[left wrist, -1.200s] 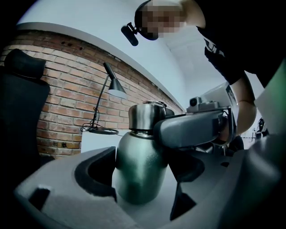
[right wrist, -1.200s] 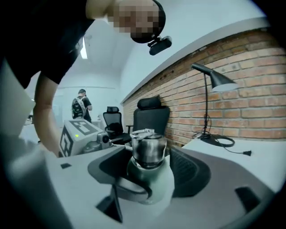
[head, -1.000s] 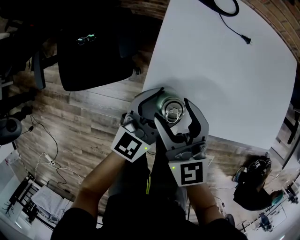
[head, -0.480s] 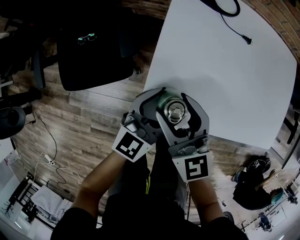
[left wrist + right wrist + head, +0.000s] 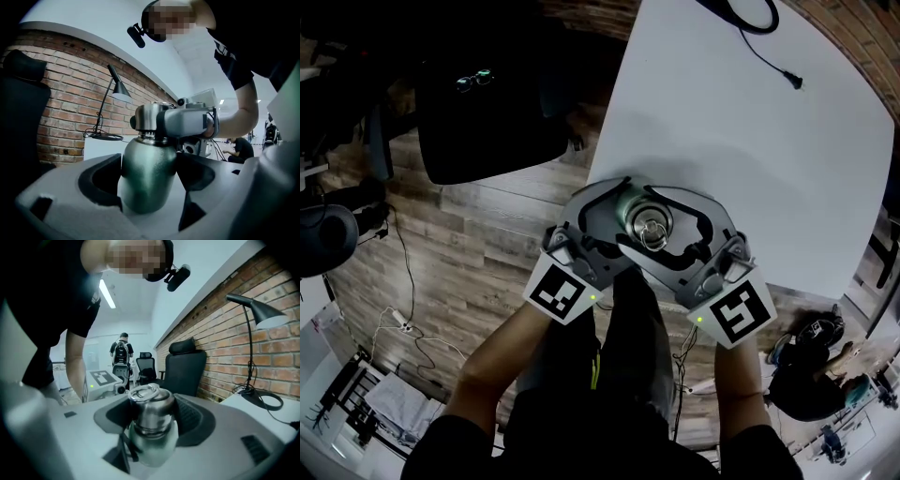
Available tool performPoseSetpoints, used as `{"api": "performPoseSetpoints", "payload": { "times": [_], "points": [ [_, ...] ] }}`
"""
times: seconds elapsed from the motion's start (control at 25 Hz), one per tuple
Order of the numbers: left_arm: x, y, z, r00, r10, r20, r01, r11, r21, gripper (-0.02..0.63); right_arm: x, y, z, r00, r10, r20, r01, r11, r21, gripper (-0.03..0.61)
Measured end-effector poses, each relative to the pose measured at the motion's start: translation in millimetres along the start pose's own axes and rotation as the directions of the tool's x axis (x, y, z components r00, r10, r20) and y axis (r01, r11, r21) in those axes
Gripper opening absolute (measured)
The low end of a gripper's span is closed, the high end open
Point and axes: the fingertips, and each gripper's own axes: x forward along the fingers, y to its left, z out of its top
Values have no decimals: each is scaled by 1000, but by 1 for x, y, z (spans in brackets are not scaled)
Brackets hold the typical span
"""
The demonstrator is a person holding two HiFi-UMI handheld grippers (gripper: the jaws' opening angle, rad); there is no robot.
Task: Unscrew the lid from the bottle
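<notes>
Wood-plank floor (image 5: 459,234) fills the left of the head view, with a black office chair (image 5: 483,122) at the far left. A white worktop (image 5: 750,141) runs away to the far right. On its far end lie a black cable (image 5: 773,61) and the round foot of a lamp (image 5: 115,89), which stands before a brick wall (image 5: 61,93).

The bottle (image 5: 147,173), dark green metal with a rounded shoulder, stands upright at the near left corner of the worktop. No view shows whether its base rests on the surface.

The left tool (image 5: 619,214) comes in from the near left, roughly level. Its two grey jaws are closed on the bottle's body, one on each side, just below the shoulder.

The right tool (image 5: 649,225) comes in from the near right and sits higher. Its jaws have just been closing, and the lid (image 5: 151,411) stands between them with the pads pressed against its sides. This lid is bare silver metal with a small ring (image 5: 145,391) lying on top, and it sits on the bottle's neck, straight above the body.

Each tool's marker cube faces up towards the head camera, the left cube (image 5: 558,291) and the right cube (image 5: 736,314) well apart, the person's forearms reaching in from the near edge.
</notes>
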Motion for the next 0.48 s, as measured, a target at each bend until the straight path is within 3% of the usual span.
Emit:
{"api": "performPoseSetpoints", "payload": {
  "times": [0.48],
  "points": [
    [7,-5,8,1000,5,2,-5,1000,-2,347,-13,-4,6,999,-26,29,25,999,30,267]
  ]
}}
